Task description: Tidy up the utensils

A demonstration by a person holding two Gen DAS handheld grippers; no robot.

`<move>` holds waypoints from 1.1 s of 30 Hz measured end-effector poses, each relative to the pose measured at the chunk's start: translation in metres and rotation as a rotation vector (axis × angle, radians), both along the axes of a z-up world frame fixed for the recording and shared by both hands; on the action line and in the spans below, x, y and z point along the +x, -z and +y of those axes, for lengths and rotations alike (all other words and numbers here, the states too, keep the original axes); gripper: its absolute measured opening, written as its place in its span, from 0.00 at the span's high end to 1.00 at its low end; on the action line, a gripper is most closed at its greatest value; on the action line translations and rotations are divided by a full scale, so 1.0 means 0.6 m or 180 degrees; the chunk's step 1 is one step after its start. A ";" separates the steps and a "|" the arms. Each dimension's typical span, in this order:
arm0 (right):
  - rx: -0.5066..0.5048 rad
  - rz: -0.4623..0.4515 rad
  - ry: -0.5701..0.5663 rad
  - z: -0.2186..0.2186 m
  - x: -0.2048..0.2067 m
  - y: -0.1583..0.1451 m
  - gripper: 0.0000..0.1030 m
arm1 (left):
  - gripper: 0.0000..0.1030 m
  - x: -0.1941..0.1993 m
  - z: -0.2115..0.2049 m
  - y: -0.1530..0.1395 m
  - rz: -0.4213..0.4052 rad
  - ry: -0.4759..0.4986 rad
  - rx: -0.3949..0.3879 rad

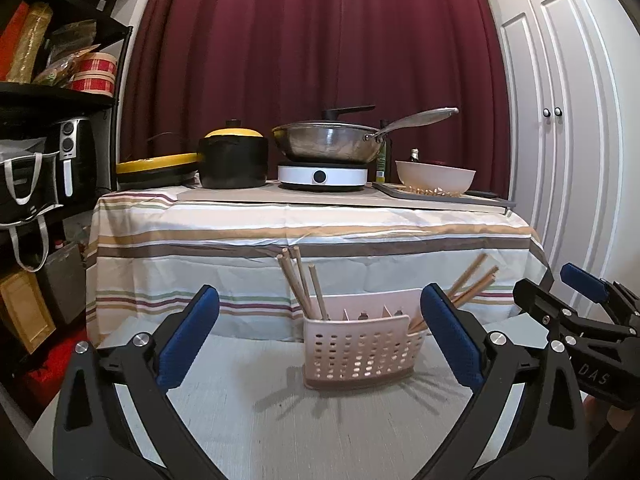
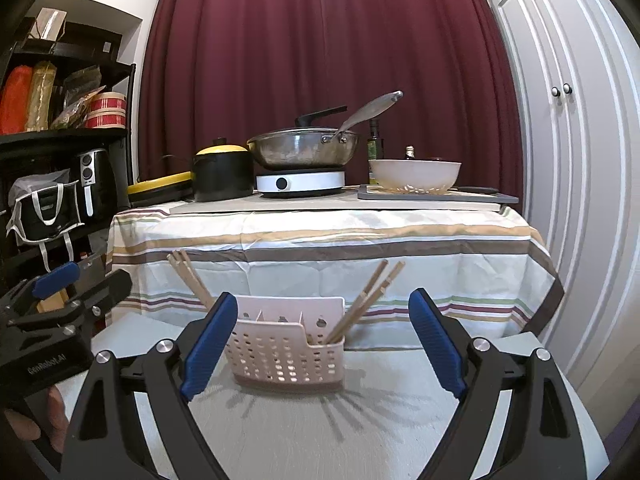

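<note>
Left gripper: jaws spread wide, nothing between the blue pads, held above the small white table. Right gripper: jaws likewise wide apart and empty, beside the left one (each visible at the edge of the other's view).

Ahead of both, near the table's far edge: pink perforated utensil holder, upright, split into compartments by dividers. Wooden chopsticks in the leftmost compartment, leaning left; a second bundle of chopsticks in the rightmost compartment, leaning right. Contents of the middle compartments: cannot tell.

Beyond the small table: larger table under a striped cloth, carrying a black pot with yellow lid, a steel wok on a white induction cooker, and a white colander on a grey tray. Behind: dark red curtain.
</note>
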State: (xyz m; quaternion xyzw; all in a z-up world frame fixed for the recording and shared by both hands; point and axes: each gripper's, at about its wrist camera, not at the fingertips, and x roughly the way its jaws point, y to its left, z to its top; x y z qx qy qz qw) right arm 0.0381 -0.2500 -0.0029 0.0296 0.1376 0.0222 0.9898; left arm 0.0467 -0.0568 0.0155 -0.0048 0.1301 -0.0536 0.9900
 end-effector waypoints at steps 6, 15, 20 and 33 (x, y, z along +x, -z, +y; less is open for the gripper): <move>-0.0019 0.0018 0.0037 -0.001 -0.027 0.000 0.18 | 0.04 -0.032 0.008 0.001 0.0018 -0.0035 -0.0044; -0.0053 0.0029 0.0028 0.009 -0.044 0.002 0.17 | 0.04 -0.052 0.015 0.006 0.0063 -0.0049 -0.0062; -0.0059 0.0019 0.0023 0.013 -0.048 0.002 0.17 | 0.04 -0.059 0.019 0.008 0.0063 -0.0067 -0.0054; -0.0067 -0.0003 0.0020 0.017 -0.060 -0.003 0.17 | 0.04 -0.078 0.016 0.001 0.0048 -0.0101 0.0007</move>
